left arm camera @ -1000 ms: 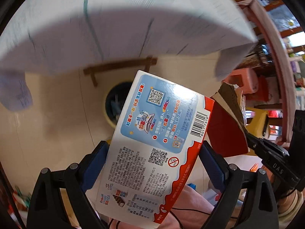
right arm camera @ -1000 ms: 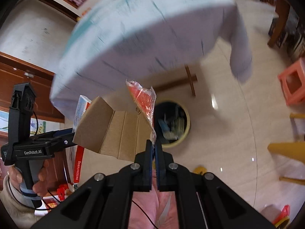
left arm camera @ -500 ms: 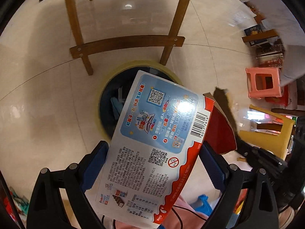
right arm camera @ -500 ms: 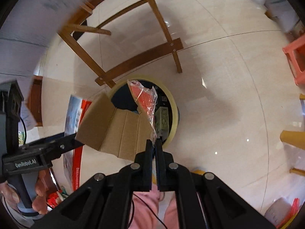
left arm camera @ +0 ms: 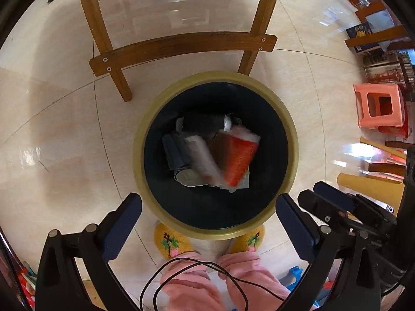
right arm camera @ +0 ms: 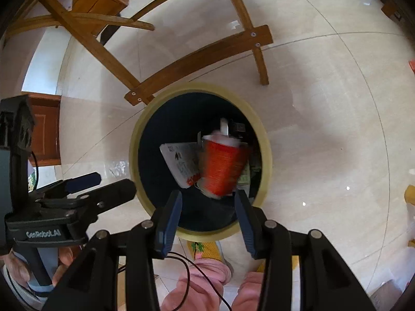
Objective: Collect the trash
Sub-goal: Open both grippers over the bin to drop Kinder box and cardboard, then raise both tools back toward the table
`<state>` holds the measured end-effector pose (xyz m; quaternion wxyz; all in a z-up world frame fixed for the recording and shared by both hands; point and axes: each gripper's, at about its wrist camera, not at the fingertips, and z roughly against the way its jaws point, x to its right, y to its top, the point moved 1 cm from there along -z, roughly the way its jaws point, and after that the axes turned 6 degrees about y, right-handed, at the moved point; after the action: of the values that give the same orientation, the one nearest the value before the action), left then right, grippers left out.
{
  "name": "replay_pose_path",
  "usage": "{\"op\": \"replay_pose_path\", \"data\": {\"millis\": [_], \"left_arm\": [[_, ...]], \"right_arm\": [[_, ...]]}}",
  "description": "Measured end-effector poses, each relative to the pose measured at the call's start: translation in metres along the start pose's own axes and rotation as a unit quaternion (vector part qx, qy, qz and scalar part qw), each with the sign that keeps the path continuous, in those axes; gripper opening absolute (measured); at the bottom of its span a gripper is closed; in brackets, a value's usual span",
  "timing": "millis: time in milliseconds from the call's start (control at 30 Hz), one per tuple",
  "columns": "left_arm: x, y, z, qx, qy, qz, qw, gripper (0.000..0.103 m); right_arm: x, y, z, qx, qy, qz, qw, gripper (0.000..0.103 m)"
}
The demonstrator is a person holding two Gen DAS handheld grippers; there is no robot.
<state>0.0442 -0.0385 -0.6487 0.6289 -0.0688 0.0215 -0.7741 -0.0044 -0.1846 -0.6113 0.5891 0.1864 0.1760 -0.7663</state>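
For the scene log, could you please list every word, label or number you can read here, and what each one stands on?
"GenRobot.AI": on the body of the left tool, seen from the right wrist camera.
Print on the white carton falling into the trash bin: blurred, unreadable.
Orange wrapper: motion-blurred, no text legible.
Blue box on the shelf: too small to read.

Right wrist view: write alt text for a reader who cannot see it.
The right gripper is open above a round bin on a tiled floor, with a blurred red wrapper and a printed box inside its rim. The left gripper hangs open beside it, and wooden chair legs stand behind.
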Motion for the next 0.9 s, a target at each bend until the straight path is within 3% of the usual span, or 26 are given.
{"op": "replay_pose_path", "data": {"millis": [133, 333, 733, 900], "left_arm": [[0.006, -0.01, 0.018, 0.013, -0.003, -0.019, 0.9997, 0.102], [0.016, -0.028, 0.072, 0.045, -0.014, -0.037, 0.9982, 0.102], [0.025, -0.079, 0.262, 0.137, -0.035, -0.047, 0.9888, 0.102], [0.026, -0.102, 0.355, 0.183, -0.043, -0.058, 0.9804, 0.102]], "right_arm": [[-0.007, -0.003, 0.006, 0.004, -0.005, 0.008, 1.0, 0.043], [-0.025, -0.018, 0.049, 0.017, 0.002, 0.004, 1.0, 0.043], [-0.096, -0.04, 0.212, 0.076, 0.016, 0.028, 0.997, 0.043], [-0.133, -0.049, 0.287, 0.109, 0.02, 0.043, 0.993, 0.043]]}}
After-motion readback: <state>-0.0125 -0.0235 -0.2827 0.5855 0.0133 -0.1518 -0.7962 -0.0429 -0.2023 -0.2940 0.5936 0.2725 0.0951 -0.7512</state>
